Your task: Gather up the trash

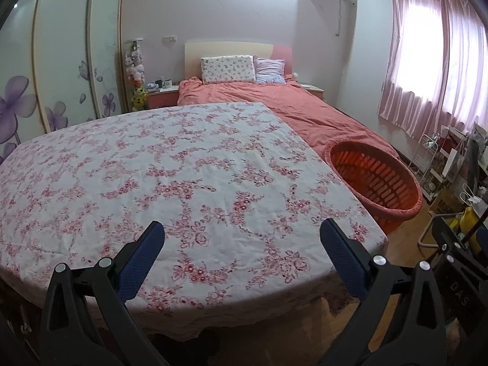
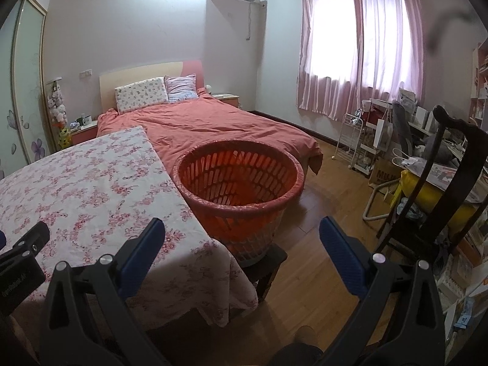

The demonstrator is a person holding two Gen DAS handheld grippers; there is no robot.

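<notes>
An orange slatted basket (image 2: pixel 241 180) stands on a dark stool at the right edge of the table; it also shows in the left wrist view (image 1: pixel 376 177). Its inside looks bare. A table with a pink floral cloth (image 1: pixel 152 183) fills the left wrist view and shows at the left in the right wrist view (image 2: pixel 91 189). I see no trash on the cloth. My left gripper (image 1: pixel 242 238) is open and empty above the table's near edge. My right gripper (image 2: pixel 242 235) is open and empty, just in front of the basket.
A bed with a salmon cover (image 2: pixel 198 128) lies behind the table and basket. A dark wooden chair (image 2: pixel 451 183) and cluttered shelves stand at the right. A white wire rack (image 2: pixel 350 134) stands under the curtained window. Wood floor (image 2: pixel 320 244) lies between basket and chair.
</notes>
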